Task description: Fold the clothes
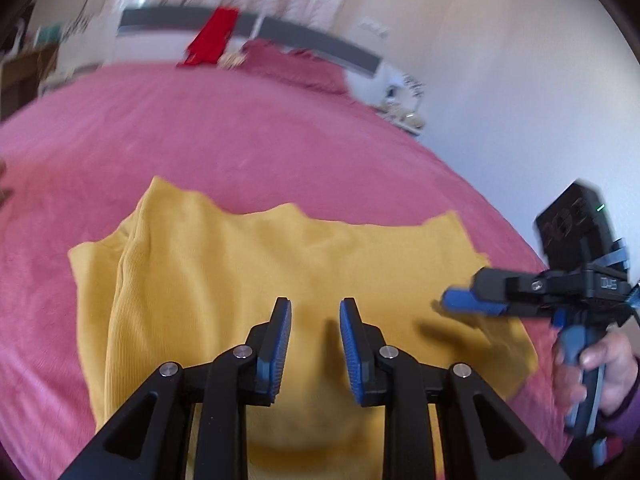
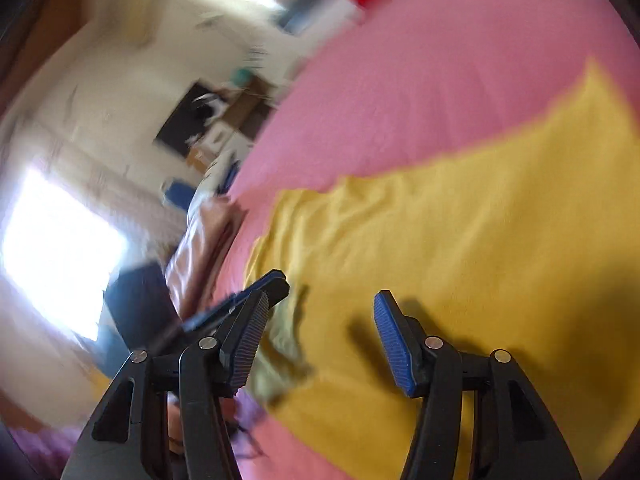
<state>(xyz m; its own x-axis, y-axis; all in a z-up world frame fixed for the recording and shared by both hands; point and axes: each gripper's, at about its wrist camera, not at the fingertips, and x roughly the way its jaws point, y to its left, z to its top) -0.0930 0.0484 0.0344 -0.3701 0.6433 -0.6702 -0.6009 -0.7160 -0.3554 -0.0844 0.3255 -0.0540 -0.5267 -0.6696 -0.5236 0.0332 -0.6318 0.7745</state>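
A yellow ribbed garment (image 1: 248,280) lies partly folded on the pink bed cover (image 1: 240,140). My left gripper (image 1: 315,308) is open and empty, hovering over the garment's near middle. My right gripper (image 1: 460,300) shows at the garment's right edge in the left wrist view, held by a hand. In the right wrist view the right gripper (image 2: 322,300) is open and empty above the yellow garment (image 2: 460,240), and the left gripper's blue fingers (image 2: 240,300) show just beyond its left finger. The view is motion-blurred.
Pink pillows (image 1: 296,64) and a red cloth (image 1: 212,36) sit at the head of the bed by a grey headboard (image 1: 320,40). A bedside table (image 1: 404,108) stands at the right. A bright window (image 2: 60,248) and furniture show beyond the bed's edge.
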